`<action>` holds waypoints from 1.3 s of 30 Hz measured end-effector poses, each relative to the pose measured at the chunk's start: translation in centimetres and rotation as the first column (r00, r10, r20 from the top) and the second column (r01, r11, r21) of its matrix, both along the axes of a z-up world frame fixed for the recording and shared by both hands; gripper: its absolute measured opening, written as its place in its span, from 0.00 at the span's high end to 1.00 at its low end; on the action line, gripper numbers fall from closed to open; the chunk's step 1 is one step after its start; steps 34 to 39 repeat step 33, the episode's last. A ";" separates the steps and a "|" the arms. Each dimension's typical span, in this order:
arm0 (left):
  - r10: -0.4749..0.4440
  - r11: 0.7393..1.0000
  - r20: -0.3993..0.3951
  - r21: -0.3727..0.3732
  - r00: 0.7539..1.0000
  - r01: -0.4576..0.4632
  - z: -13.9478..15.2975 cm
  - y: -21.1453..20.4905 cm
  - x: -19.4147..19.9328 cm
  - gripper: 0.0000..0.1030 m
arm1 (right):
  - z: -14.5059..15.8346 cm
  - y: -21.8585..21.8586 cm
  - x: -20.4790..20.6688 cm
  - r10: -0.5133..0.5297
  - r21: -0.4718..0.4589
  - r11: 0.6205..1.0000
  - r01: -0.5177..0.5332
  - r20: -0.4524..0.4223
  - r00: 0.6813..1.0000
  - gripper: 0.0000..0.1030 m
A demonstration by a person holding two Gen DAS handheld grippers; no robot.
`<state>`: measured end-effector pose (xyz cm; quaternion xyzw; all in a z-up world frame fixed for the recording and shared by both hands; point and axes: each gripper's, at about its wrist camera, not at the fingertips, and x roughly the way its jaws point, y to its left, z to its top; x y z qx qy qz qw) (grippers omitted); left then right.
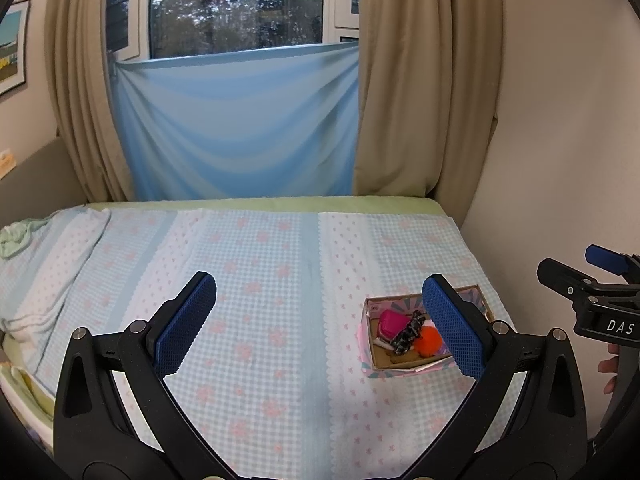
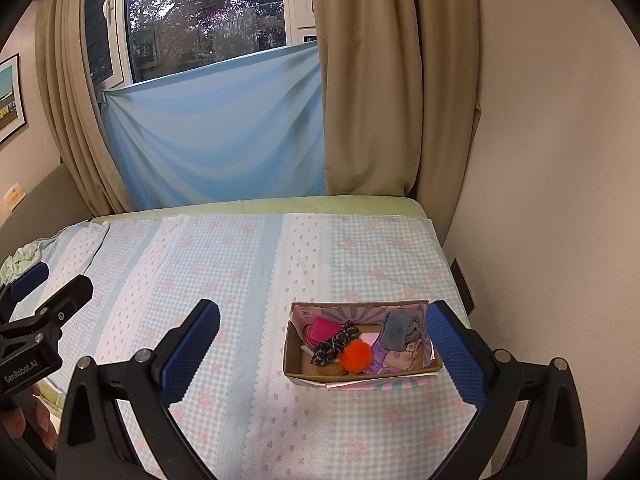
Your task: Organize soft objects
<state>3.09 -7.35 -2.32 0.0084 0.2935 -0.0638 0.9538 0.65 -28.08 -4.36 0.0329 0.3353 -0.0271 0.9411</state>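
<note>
A shallow cardboard box [image 2: 360, 378] sits on the bed at the right; it also shows in the left wrist view [image 1: 370, 356]. It holds several soft items: an orange pompom [image 2: 356, 356], a black patterned scrunchie [image 2: 334, 340], a magenta pouch [image 2: 320, 330], a grey cloth [image 2: 398, 330] and pale purple pieces [image 2: 384, 358]. My left gripper [image 1: 318, 324] is open and empty above the bed, left of the box. My right gripper [image 2: 322, 354] is open and empty, held above the box's near side.
The bed carries a blue-and-white checked cover [image 2: 224, 272]. A wall [image 2: 540, 200] borders the bed on the right. Beige curtains [image 2: 372, 80] and a light blue sheet [image 2: 216, 136] hang at the window behind. A green cloth [image 1: 14, 236] lies at the far left.
</note>
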 end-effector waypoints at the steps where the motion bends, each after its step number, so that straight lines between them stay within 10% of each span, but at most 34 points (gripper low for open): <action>1: 0.000 1.000 0.001 -0.001 1.000 0.000 0.0 0.0 0.0 0.00 | 0.0 0.0 0.0 0.000 0.000 1.000 0.000 0.000 1.000 0.01; 39: 0.075 0.997 -0.010 0.005 0.997 -0.075 -1.5 -0.5 1.6 0.00 | -2.2 -1.8 3.7 0.031 0.014 0.999 -0.030 -0.052 0.998 0.01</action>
